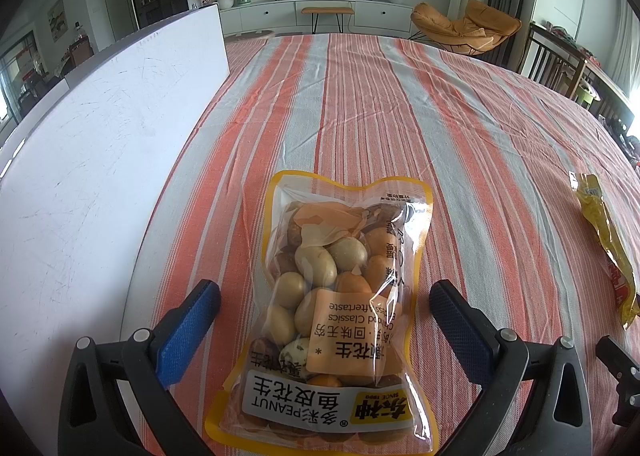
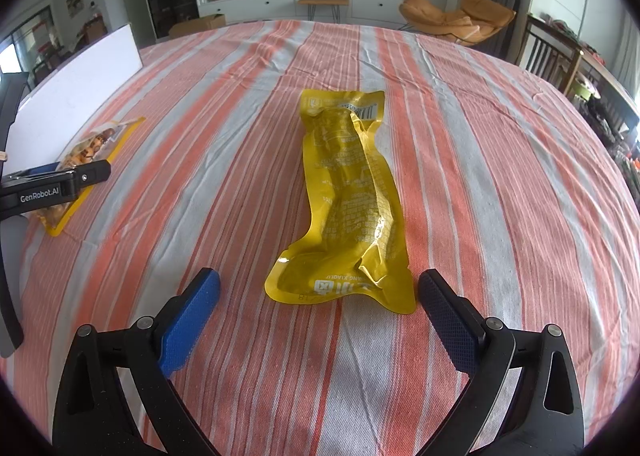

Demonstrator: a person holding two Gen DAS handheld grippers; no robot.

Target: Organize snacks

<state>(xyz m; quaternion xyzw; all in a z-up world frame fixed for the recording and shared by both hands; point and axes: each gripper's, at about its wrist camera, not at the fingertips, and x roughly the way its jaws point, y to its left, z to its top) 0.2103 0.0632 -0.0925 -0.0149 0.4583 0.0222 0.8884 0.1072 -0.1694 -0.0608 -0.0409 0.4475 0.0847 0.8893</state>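
Striped tablecloth [image 2: 460, 160], living room behind

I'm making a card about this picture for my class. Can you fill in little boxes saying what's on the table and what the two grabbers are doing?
table: striped cloth, orange and grey
left side: white board
snack one: peanut bag, clear with yellow edges, lying flat
snack two: yellow packet, crinkled, lying flat
left gripper: open, fingers either side of the peanut bag
right gripper: open, just short of the yellow packet
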